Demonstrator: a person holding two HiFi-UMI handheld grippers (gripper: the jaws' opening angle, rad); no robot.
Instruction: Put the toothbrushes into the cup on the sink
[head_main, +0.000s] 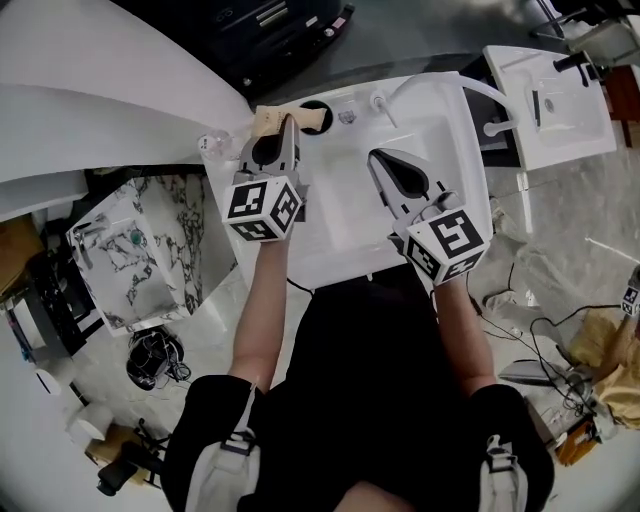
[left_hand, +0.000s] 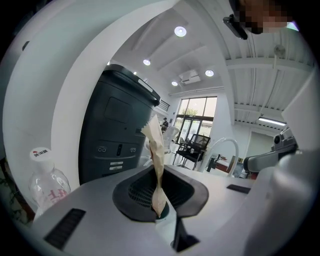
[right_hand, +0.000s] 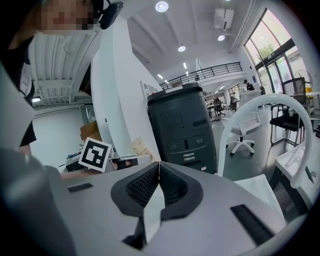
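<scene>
A tan paper-wrapped toothbrush (head_main: 287, 121) is pinched in my left gripper (head_main: 286, 128), which is shut on it over the back left corner of the white sink (head_main: 345, 235). In the left gripper view the wrapper (left_hand: 156, 145) stands upright out of the jaws of that gripper (left_hand: 161, 186). A dark round cup (head_main: 318, 106) sits on the rim just behind the wrapper, partly hidden by it. My right gripper (head_main: 380, 157) hovers over the basin, shut and empty; its tips (right_hand: 159, 164) touch. From the right gripper view I see the wrapper (right_hand: 142, 148) at the left.
A clear plastic bottle (head_main: 214, 144) (left_hand: 46, 181) stands at the sink's left corner. The white arched faucet (head_main: 478, 91) (right_hand: 260, 112) rises at the back right, with small fittings (head_main: 347, 116) on the rim. A marble-patterned box (head_main: 140, 250) sits left of the sink, and a second basin (head_main: 550, 95) lies far right.
</scene>
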